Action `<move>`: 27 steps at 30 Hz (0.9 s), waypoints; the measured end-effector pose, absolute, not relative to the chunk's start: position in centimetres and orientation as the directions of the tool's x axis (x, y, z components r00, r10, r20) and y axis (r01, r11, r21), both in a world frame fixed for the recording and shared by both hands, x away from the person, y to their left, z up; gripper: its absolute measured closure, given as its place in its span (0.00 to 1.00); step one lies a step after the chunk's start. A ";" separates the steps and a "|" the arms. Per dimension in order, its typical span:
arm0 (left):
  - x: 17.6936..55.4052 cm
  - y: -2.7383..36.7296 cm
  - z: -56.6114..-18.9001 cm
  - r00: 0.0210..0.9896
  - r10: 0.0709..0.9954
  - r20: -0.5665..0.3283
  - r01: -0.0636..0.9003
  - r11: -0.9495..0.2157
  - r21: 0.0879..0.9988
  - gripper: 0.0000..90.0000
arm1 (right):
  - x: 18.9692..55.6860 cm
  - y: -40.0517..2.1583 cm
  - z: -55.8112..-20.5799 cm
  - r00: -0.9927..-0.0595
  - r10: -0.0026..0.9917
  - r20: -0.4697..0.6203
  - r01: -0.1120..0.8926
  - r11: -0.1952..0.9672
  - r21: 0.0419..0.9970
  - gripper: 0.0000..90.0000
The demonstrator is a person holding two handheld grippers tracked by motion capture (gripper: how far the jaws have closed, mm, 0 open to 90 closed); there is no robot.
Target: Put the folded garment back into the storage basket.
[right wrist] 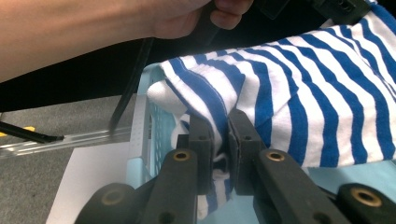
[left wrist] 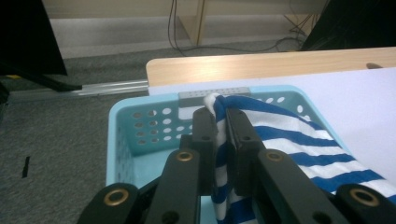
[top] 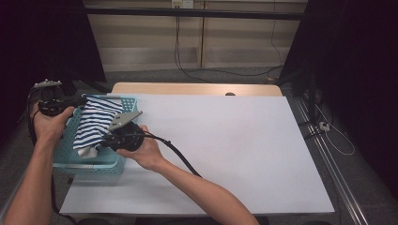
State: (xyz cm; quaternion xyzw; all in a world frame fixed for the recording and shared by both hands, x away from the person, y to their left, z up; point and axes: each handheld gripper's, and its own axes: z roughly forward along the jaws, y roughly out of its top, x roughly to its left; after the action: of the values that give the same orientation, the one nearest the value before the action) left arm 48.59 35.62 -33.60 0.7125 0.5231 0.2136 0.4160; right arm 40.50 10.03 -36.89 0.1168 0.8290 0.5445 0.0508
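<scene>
Both your claws are clenched on the striped cloth (top: 96, 123): the left gripper (left wrist: 221, 122) pinches its edge above the far wall of the basket (left wrist: 140, 126), the right gripper (right wrist: 219, 133) grips a fold nearer you. Keep both pinches firm and lift evenly so the hanging cloth clears the rim.

A blue-and-white striped cloth (top: 96, 123) hangs stretched above a light-blue perforated basket (top: 89, 161) at the left of the high view, its stripes running across the fabric. One bunched, white-edged end sits near the basket's far rim, pinched between black jaws in the left gripper view (the fold stands upright there). The other end droops toward the basket's near side, crumpled and clamped too, a white tail dangling into the basket.
</scene>
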 end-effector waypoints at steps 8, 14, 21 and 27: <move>48.9 36.1 -34.8 0.351 0.928 -0.124 0.573 -0.108 0.813 0.93 | 40.7 10.3 -37.4 -0.965 0.255 0.057 0.155 0.384 0.910 0.92; 49.4 36.0 -35.6 0.343 0.930 -0.129 0.594 -0.109 0.797 0.93 | 41.0 10.4 -37.9 -0.962 0.264 0.066 0.167 0.380 0.910 0.92; 50.4 35.6 -36.2 0.339 0.933 -0.123 0.614 -0.120 0.780 0.93 | 41.4 11.0 -38.7 -0.960 0.272 0.069 0.176 0.390 0.904 0.92; 50.6 35.6 -37.1 0.331 0.935 -0.130 0.626 -0.115 0.771 0.93 | 41.7 11.1 -39.1 -0.958 0.275 0.077 0.185 0.394 0.900 0.92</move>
State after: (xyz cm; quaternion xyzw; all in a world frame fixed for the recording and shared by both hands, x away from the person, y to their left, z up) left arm 50.60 35.63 -37.10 0.7193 0.5425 0.2002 0.3850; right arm 41.68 11.09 -39.12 0.1382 0.8337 0.5330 0.0422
